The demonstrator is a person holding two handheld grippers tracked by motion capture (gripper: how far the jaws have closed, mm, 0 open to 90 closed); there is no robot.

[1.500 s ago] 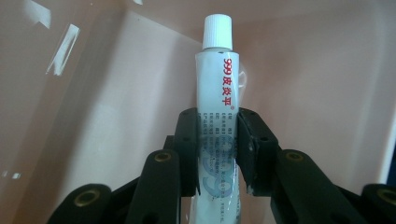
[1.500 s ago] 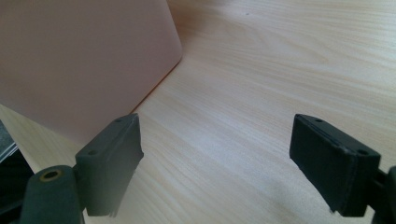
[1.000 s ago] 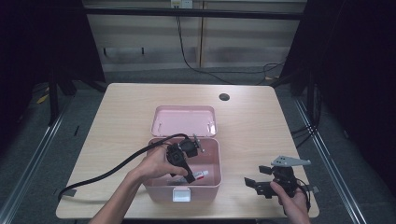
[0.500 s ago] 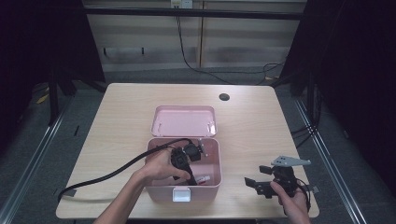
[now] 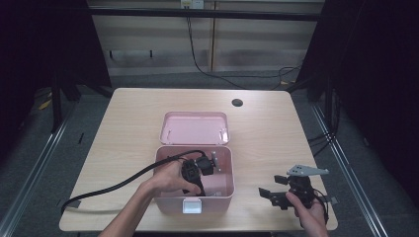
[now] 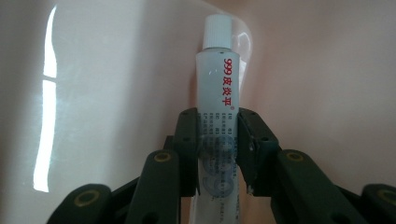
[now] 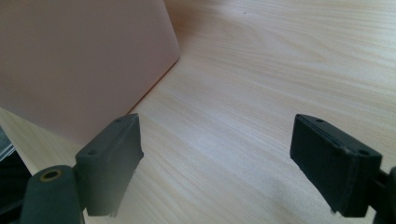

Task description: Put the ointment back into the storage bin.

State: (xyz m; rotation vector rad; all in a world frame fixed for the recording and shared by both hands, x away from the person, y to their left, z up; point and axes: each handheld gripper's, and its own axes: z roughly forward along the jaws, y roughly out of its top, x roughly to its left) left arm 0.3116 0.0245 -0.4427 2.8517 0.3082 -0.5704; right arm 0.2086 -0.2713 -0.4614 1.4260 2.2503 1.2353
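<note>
Little is changing since the earlier frame: the left gripper is staying down inside the pink box, shifting only slightly, while the right gripper is keeping its place on the table beside the box. In the left gripper view, the left gripper is clamping a single white tube between its pads, the jaws closing tight on the tube's lower body, with the capped end pointing ahead of the jaws toward the box's inner wall. In the right gripper view, the right gripper is standing wide open and holding nothing, with bare wood between its jaws and the box's outer wall ahead to one side. By my judgement, the step in hand is handling the tube inside the box, either lifting it out or laying it in; the next move is calling for keeping the squeeze steady and clearing the rim. Counting: one box with one open lid, one tube, two grippers
</note>
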